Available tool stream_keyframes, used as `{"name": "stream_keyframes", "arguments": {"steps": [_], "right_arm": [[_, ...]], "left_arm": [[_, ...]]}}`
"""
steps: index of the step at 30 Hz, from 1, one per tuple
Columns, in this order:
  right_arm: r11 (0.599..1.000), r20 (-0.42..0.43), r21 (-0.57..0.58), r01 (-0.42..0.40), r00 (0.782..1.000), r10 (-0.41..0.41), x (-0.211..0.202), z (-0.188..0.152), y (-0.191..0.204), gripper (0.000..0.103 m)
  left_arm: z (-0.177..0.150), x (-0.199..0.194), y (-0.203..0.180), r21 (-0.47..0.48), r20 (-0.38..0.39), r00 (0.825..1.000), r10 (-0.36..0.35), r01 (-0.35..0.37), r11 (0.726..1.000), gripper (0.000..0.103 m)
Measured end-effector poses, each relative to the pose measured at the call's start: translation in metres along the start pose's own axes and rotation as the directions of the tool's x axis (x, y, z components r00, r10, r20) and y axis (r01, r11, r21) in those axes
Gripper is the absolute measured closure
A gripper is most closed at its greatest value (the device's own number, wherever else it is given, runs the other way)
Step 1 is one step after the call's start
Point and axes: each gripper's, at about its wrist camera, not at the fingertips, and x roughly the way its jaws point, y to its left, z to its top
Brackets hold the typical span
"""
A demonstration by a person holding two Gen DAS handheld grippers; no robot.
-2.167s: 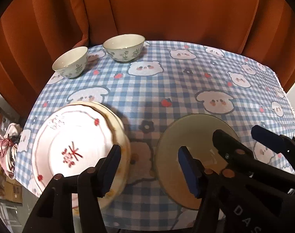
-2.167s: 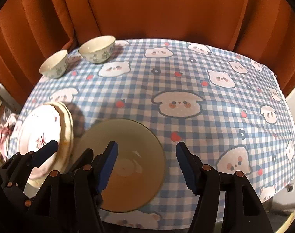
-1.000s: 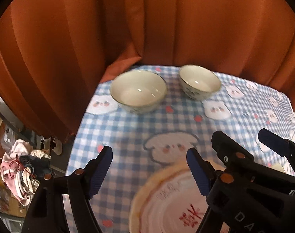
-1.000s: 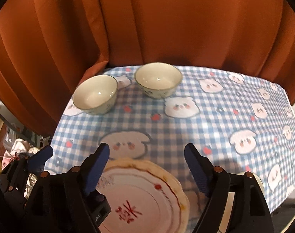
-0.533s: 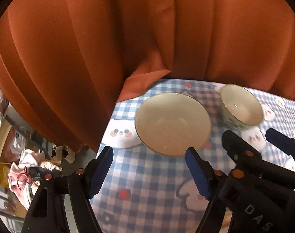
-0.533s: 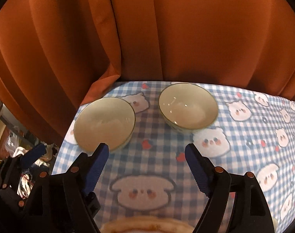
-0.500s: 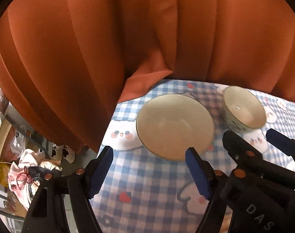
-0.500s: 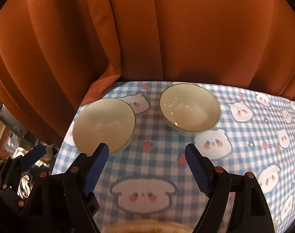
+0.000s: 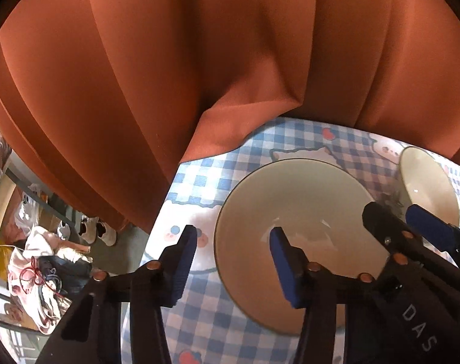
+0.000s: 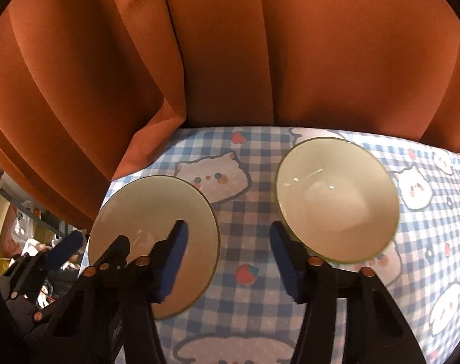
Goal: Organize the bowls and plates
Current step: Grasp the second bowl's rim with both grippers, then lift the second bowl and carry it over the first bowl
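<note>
Both grippers had left the plates at the near edge of the table and dropped in on the two bowls at its far left corner; jaws had just been closing. The left gripper [image 9: 233,257] straddled the near rim of the left bowl [image 9: 302,212], one pad inside, one outside, part-spread, not yet pinching. The right gripper [image 10: 228,257] hung over bare checked tablecloth [image 10: 245,212] between the bowls, its right pad at the outer wall of the right bowl [image 10: 336,197], contact unclear, gripping nothing, the orange curtain [image 10: 260,60] behind; bowls probably next to be stacked.
</note>
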Motion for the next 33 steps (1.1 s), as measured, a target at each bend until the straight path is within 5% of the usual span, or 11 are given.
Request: {"name": "stream_keyframes", "arguments": {"steps": [8, 12, 33], "right_arm": [[0.999, -0.022, -0.022, -0.03, 0.999, 0.029, 0.027, 0.009, 0.001, 0.071], [0.998, -0.019, -0.037, -0.054, 0.998, 0.053, 0.032, 0.008, 0.009, 0.082], [1.0, 0.001, -0.007, -0.016, 1.0, 0.016, -0.01, 0.009, 0.002, 0.082]], "left_arm": [[0.006, 0.017, -0.001, -0.01, -0.004, 1.0, -0.003, 0.003, 1.0, 0.075], [0.007, 0.018, -0.002, 0.004, 0.013, 1.0, 0.002, -0.002, 1.0, 0.077], [0.003, -0.026, -0.013, 0.03, 0.047, 0.999, -0.025, 0.024, 0.999, 0.079]]}}
